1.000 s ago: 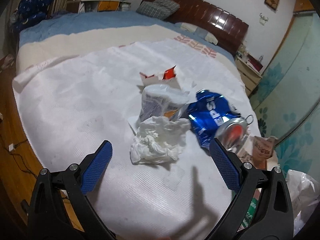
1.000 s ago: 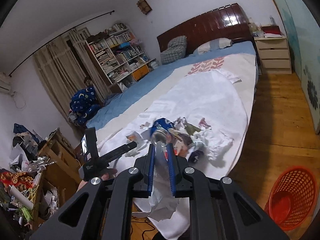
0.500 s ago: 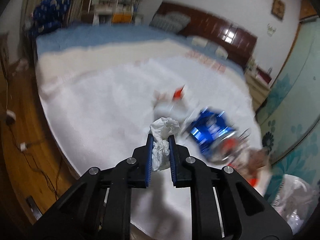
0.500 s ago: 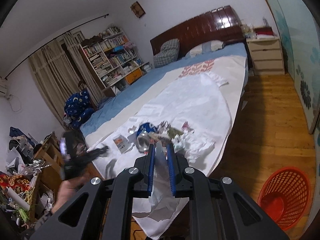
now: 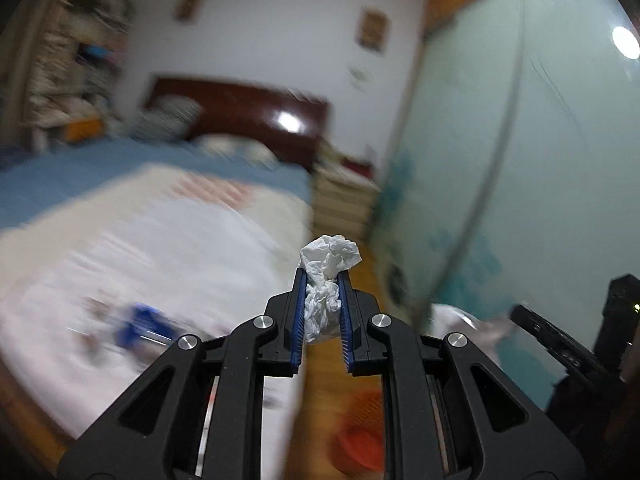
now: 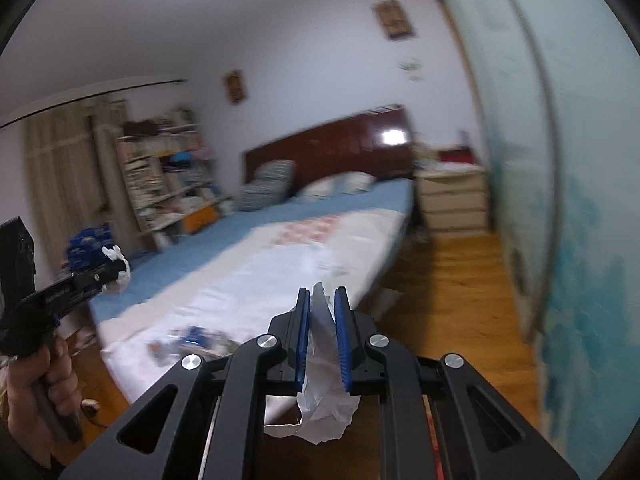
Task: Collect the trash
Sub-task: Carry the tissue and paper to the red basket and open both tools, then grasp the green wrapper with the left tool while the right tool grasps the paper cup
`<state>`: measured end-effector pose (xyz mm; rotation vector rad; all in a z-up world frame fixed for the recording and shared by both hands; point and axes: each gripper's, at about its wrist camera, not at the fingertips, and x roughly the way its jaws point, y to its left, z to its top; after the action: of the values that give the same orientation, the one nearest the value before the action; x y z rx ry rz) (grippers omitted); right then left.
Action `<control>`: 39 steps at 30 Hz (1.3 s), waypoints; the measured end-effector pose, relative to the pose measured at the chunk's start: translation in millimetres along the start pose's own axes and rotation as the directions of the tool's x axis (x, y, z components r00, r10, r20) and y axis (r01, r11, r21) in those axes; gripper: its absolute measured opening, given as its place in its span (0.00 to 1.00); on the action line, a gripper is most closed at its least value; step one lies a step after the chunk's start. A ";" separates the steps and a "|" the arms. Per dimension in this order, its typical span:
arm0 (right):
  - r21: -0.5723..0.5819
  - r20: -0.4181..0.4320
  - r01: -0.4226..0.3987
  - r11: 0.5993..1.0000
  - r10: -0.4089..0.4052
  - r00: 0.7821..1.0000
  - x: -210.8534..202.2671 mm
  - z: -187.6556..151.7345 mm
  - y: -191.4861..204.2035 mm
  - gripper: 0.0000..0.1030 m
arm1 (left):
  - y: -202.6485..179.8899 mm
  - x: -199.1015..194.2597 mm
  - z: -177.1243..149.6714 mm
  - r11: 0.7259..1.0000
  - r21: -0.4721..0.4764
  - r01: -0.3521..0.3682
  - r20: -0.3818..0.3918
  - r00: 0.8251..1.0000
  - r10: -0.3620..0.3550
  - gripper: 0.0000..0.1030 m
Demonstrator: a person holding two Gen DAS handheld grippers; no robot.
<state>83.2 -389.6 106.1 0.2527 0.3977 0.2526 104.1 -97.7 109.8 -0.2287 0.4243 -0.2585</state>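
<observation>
Lifted off the bed [image 5: 132, 240]: one crumpled white tissue [image 5: 326, 276], formerly lying among the litter on the white sheet, now carried clear of the mattress. The left hand-held gripper [image 5: 323, 280], seen spread wide over the pile a second ago, has since closed, and its blue pads are clamped on the tissue, the wad bulging above the tips. The same tissue is seen from the right wrist view as a white tuft at the end of the left tool, held by the person's hand [image 6: 44, 376].

Right hand-held gripper [image 6: 322, 300]: pads drawn together on a thin sheet of white plastic [image 6: 320, 412], which hangs slack below them; this grip is unchanged across the frames.

Both views have been swung away from the bed toward the floor and the pale green wall; heavy blur is present.

Remaining on the sheet: a blue can [image 5: 140, 322] and assorted scraps, blurred.

Receptacle: an orange-red blur [image 5: 360, 432] low in the left view is judged to be the basket, below the tissue.

Status: one item secured and in transit; deposit is judged to be the step in hand, with more litter left to collect.
</observation>
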 end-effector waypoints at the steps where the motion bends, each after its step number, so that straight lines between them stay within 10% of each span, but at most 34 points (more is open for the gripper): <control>1: 0.023 -0.017 0.031 0.999 -0.031 0.999 4.4 -8.0 -13.9 0.14 | -11.0 24.3 -10.4 0.999 -0.007 0.033 -0.038 0.999 -0.034 0.14; 7: 0.080 -0.275 0.230 0.970 -0.200 0.940 66.6 -63.4 -99.7 0.14 | -71.8 177.6 -115.4 0.990 -0.049 0.131 -0.415 0.899 -0.140 0.14; 11: 0.102 -0.397 0.292 0.951 -0.231 0.888 103.1 -78.0 -138.6 0.14 | -110.4 234.7 -168.3 0.989 0.016 0.150 -0.540 0.833 -0.118 0.14; 15: 0.084 -0.462 0.337 0.938 -0.263 0.847 123.0 -80.4 -170.3 0.14 | -127.3 265.8 -185.4 0.988 0.025 0.153 -0.580 0.807 -0.110 0.14; 26: 0.097 -0.495 0.365 0.926 -0.273 0.825 134.9 -93.4 -201.4 0.17 | -154.0 297.5 -198.0 0.987 0.096 0.125 -0.599 0.800 -0.043 0.17; 30: 0.013 -0.449 0.444 0.896 -0.391 0.803 129.6 -86.8 -197.0 0.54 | -152.0 290.6 -192.7 0.989 0.109 0.097 -0.581 0.814 -0.015 0.68; 39: 0.105 -0.332 0.424 0.900 -0.370 0.868 97.8 -65.0 -185.1 0.68 | -127.1 248.0 -157.5 0.992 0.117 0.040 -0.512 0.859 0.025 0.71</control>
<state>179.2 -522.4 -39.6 0.2984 0.7709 -0.1582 228.9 -315.9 -88.4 -0.0333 0.9370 -0.3538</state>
